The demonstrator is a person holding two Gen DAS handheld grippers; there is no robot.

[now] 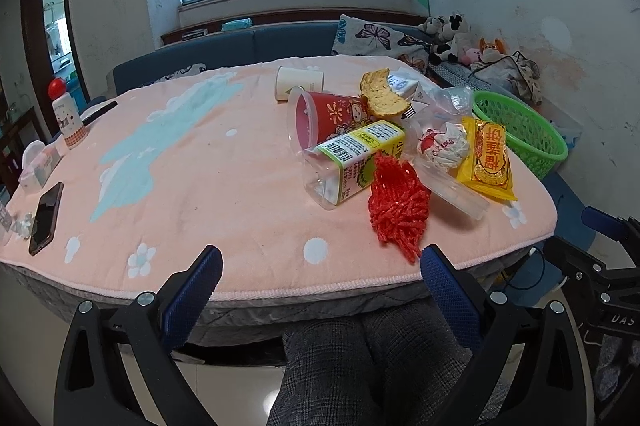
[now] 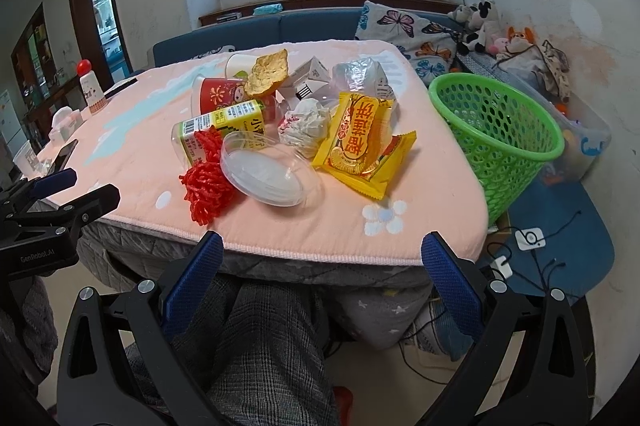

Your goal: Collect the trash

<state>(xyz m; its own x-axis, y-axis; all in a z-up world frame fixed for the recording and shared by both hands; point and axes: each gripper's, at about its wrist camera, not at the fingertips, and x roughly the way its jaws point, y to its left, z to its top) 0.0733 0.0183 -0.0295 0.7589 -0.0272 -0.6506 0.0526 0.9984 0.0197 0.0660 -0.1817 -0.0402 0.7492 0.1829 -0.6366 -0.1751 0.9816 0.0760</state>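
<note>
A heap of trash lies on the pink table cover (image 1: 200,162) (image 2: 420,194): red mesh net (image 1: 398,212) (image 2: 208,182), yellow-green carton (image 1: 360,150) (image 2: 224,126), red cup (image 1: 324,116) (image 2: 218,92), yellow snack wrapper (image 1: 486,160) (image 2: 362,146), crumpled white paper (image 1: 444,146) (image 2: 306,126), clear plastic lid (image 2: 266,172), a bitten cracker (image 1: 382,94) (image 2: 268,72). A green basket (image 1: 520,130) (image 2: 500,130) stands at the table's right edge. My left gripper (image 1: 320,266) and right gripper (image 2: 322,254) hang open and hold nothing, below the table's near edge.
A phone (image 1: 46,218), a tissue box (image 1: 38,164) and a red-capped bottle (image 1: 68,118) sit at the table's left end. A blue sofa (image 1: 248,46) with cushions and plush toys (image 2: 480,26) runs behind. A person's knees (image 1: 360,366) are under the table; cables (image 2: 536,254) lie on the floor right.
</note>
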